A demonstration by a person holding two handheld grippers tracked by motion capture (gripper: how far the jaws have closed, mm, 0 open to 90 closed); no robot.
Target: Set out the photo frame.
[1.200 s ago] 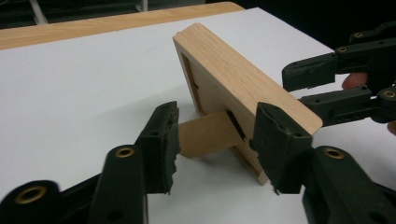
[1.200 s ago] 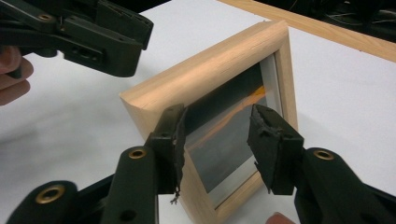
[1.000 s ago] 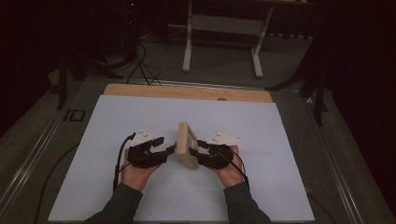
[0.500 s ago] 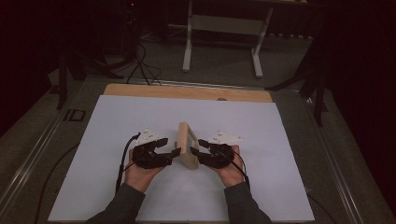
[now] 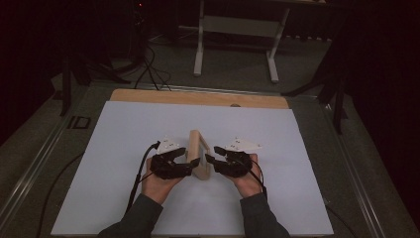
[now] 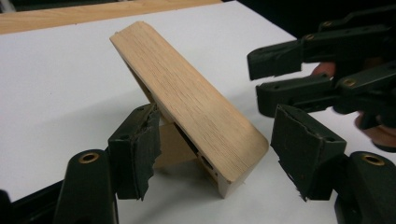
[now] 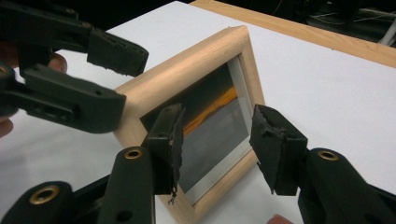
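— Looking from the near edge, what is closest?

— Two dark sleeves come in at the bottom. Each hand holds a black tool. The left gripper [image 5: 194, 162] and the right gripper [image 5: 209, 157] sit on either side of a small wooden picture frame [image 5: 199, 151].

— Are the fingers pinching it?

— No. The left fingers [image 6: 135, 151] have just been opening. They stand wide apart, with the frame's wooden back and its prop between them, not touching. The right fingers [image 7: 278, 147] are apart too, just in front of the frame's glass, not pressing on it.

— Where is the frame?

— It stands leaning back on its prop, near the middle of the white sheet [image 5: 124, 144] that covers the bench.

— What is past the sheet?

— A strip of bare wood bench [image 5: 163, 96] shows along the far edge. Grey floor lies all around. Beyond that, black cables [image 5: 151, 69] lie on the floor on the left, and the white legs of a stand [image 5: 200, 47] rise farther back. The room behind is very dark.
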